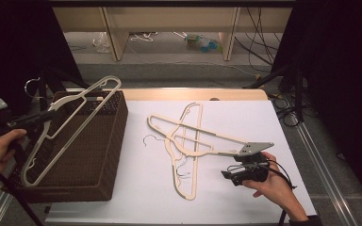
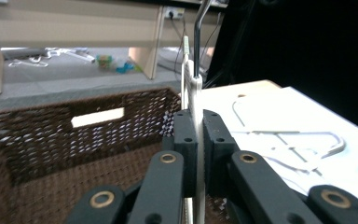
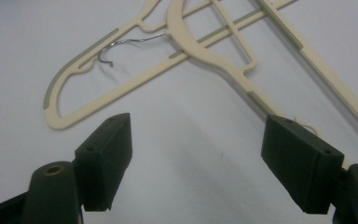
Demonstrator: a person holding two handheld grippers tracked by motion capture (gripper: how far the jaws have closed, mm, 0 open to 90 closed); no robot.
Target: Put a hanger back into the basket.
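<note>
Over the brown wicker basket (image 1: 99, 160) a cream plastic hanger (image 1: 111, 80) hangs tilted, its lower end inside the basket. My left gripper (image 1: 49, 115) is shut on it near the neck. In the left gripper view the black pads (image 2: 186, 140) press the hanger's thin body (image 2: 195, 93), and its metal hook rises above. Two more cream hangers (image 1: 217, 136) (image 1: 194, 179) lie crossed on the white table. My right gripper (image 1: 228, 178) stands open just right of them. In the right gripper view its jaws are wide apart over bare white surface (image 3: 200, 154), with one hanger's arm (image 3: 242, 79) running toward the right pad.
The basket (image 2: 51, 140) has a slot handle in its far wall and fills the table's left side. The white sheet (image 1: 245, 108) ends in a wooden edge at the back. Beyond are wooden legs, floor clutter, cables and black drapes on both sides.
</note>
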